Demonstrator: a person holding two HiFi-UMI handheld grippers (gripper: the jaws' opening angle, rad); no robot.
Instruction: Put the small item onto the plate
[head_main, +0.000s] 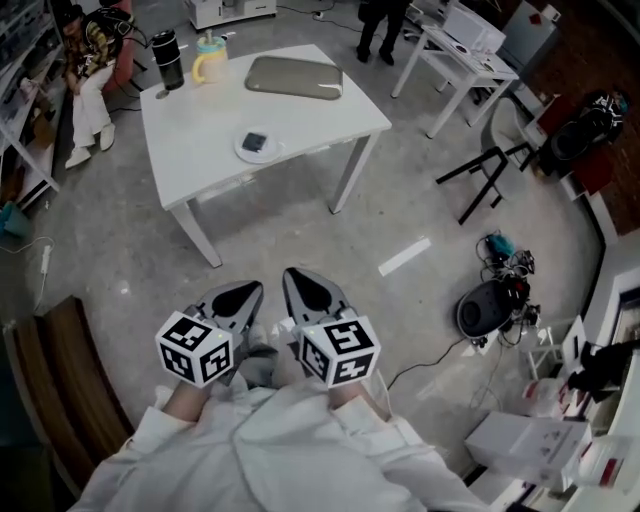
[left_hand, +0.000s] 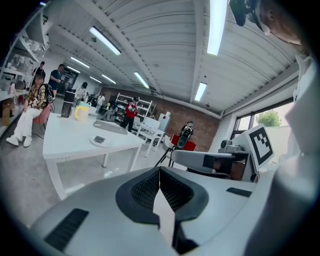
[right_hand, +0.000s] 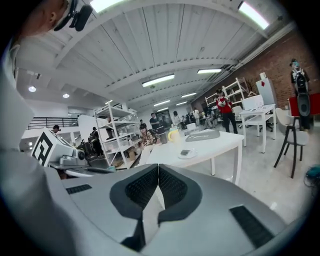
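Both tools are far from the white table (head_main: 300, 120), on the floor side of its near edge. The left gripper (head_main: 238, 298) has its jaws pressed together with nothing between them. The right gripper (head_main: 312, 292) is the same, jaws together and empty.

The small dark item (head_main: 255, 141) is on the table, near that near edge. It lies on the plate (head_main: 243, 152), so the job looks done already.

From the tools, the plate is straight ahead across the floor. It lines up a bit more with the left gripper, so that one looks a little nearer. The item looks about square and too small to tell its long side.
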